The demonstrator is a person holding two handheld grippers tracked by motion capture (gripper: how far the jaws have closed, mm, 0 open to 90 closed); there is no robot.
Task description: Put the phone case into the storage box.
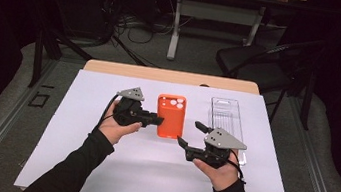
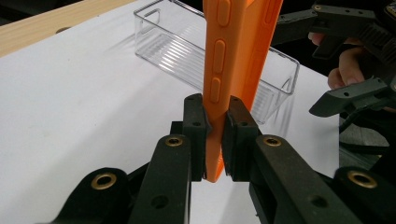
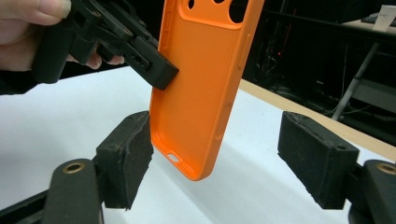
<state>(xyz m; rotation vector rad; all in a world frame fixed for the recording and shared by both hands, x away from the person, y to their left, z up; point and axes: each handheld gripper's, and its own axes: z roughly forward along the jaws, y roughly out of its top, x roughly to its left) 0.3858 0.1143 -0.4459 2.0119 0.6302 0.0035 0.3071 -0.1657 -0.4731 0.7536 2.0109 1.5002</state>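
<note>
An orange phone case (image 1: 170, 116) is held above the white sheet, camera cut-outs at its far end. My left gripper (image 1: 160, 121) is shut on the case's left side edge; in the left gripper view its pads (image 2: 194, 126) pinch the button side of the case (image 2: 238, 51). My right gripper (image 1: 188, 133) is open just right of the case's near end. In the right gripper view the case's (image 3: 205, 84) lower end hangs between its wide-apart pads (image 3: 126, 158), close to the left pad and far from the right one. The left gripper's finger (image 3: 154, 70) shows on the case's edge.
A clear plastic tray (image 1: 228, 119) lies on the white sheet (image 1: 74, 153) to the right of the case, just beyond my right hand; it also appears behind the case (image 2: 163, 42). The wooden table edge (image 1: 171, 76) runs along the far side. A folding chair (image 1: 264, 63) stands beyond.
</note>
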